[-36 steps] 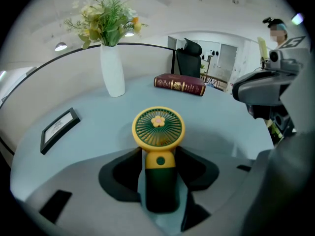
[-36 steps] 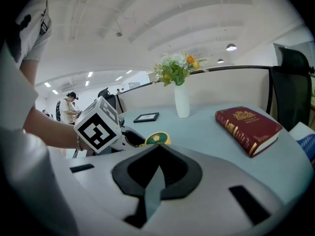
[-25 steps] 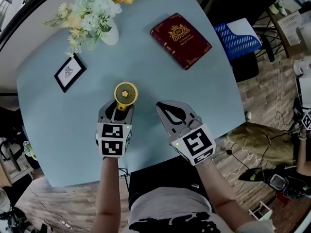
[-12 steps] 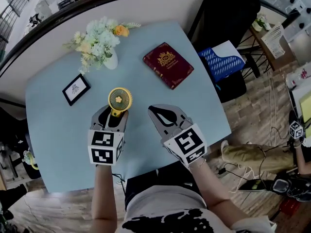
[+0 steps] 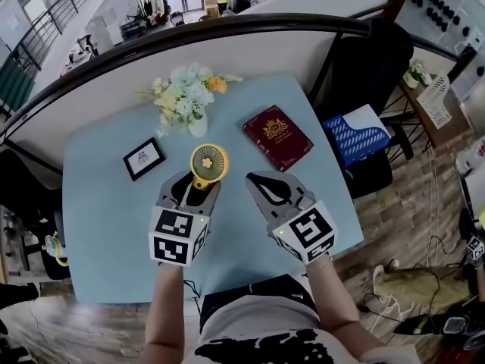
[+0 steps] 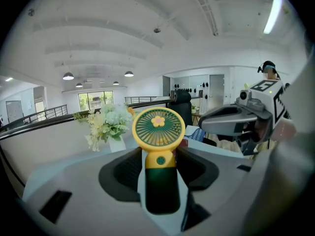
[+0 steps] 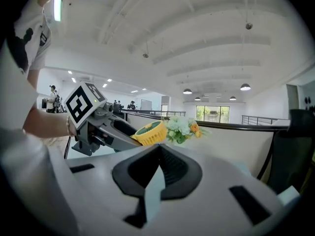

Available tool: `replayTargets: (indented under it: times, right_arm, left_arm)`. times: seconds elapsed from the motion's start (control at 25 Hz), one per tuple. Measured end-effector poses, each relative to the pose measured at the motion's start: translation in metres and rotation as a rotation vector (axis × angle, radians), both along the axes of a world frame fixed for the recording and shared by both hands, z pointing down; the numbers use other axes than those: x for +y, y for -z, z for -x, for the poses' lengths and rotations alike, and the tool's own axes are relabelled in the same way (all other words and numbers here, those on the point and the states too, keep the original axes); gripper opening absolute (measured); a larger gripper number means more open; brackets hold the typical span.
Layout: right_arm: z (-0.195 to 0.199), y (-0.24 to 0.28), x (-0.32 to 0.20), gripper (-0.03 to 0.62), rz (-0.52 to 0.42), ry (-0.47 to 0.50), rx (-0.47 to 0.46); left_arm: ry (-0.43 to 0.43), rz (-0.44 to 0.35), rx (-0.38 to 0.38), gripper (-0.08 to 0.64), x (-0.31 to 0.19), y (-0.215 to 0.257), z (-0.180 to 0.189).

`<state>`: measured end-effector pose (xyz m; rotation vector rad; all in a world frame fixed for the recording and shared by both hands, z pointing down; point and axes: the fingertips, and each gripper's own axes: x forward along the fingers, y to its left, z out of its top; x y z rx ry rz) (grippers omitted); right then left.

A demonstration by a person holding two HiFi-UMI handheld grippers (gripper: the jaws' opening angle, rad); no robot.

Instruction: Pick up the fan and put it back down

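A pale blue table (image 5: 98, 203) stands against the railing. Over its near half the left gripper (image 5: 198, 182) is clamped on the dark handle of a yellow handheld fan (image 5: 208, 163), which is held upright. Just beside it, the right gripper (image 5: 260, 180) has its jaws together on nothing. Beyond them lie a red book (image 5: 277, 136), a vase of flowers (image 5: 188, 101) and a small picture frame (image 5: 144, 158).

light: bright, even, ceiling lamps (image 6: 68, 76) | shadows: faint | edges: fisheye bend, black corners | foreground: soft
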<state>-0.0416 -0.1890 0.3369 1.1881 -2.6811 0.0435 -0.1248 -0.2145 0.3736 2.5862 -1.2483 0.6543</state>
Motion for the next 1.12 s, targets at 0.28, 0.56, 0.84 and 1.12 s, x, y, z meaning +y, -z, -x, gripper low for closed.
replayTargets:
  times: [0.28,0.56,0.84,1.12]
  right_arm:
    - [0.019,0.026,0.002,0.005,-0.103,0.079,0.011]
    - [0.031,0.044,0.006,0.005,-0.161,0.103,0.001]
    - [0.046,0.061,0.009,0.005,-0.206,0.117,-0.052]
    - [0.057,0.055,0.010,0.005,-0.182,0.129,-0.061]
  left_arm:
    - [0.020,-0.101,0.024,0.225,-0.002,0.041,0.005]
    - [0.043,-0.186,0.049,0.225,0.004,0.068,0.018]
    - [0.097,-0.229,0.051,0.225,0.004,0.072,0.034]
    - [0.151,-0.246,0.080,0.225,0.003,0.068,0.046]
